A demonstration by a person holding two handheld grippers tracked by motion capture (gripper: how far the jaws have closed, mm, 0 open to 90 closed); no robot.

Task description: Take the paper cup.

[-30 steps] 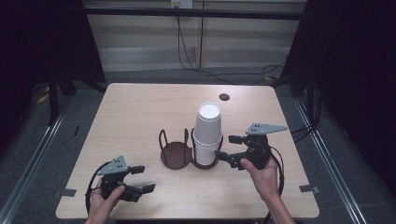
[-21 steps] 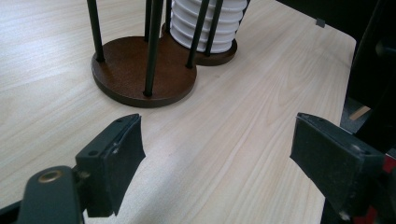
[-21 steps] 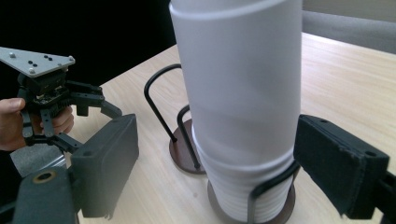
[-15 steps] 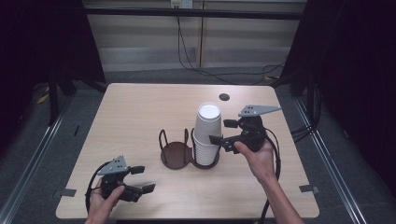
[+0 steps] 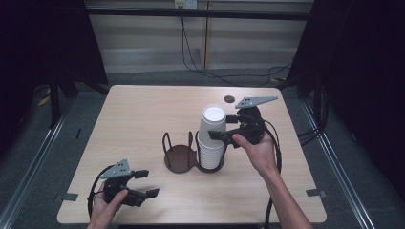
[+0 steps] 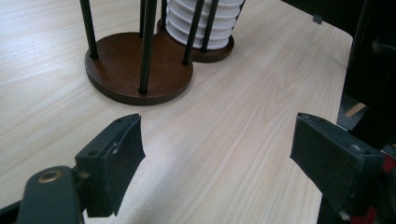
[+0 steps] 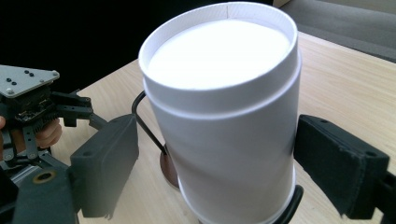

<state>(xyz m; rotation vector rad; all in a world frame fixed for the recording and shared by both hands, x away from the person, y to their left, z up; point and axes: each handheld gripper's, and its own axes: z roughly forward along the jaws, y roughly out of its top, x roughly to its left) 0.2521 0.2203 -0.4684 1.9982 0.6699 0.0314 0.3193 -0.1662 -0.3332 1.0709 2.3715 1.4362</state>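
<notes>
Right tool [image 5: 220,135] sits w/ jaws spread either side of the top cup [image 7: 224,107] of the white cup stack [image 5: 211,138], not pinching yet, so I'd judge a grab of the top cup is about to start and no cup is off the stack so far. Stack stands upside down in the right ring of the dark two-slot holder [image 5: 180,157] at mid tabletop [image 5: 143,109]; left ring is empty. Left tool [image 5: 143,183] rests at near-left corner, jaws spread, holding nothing.
</notes>
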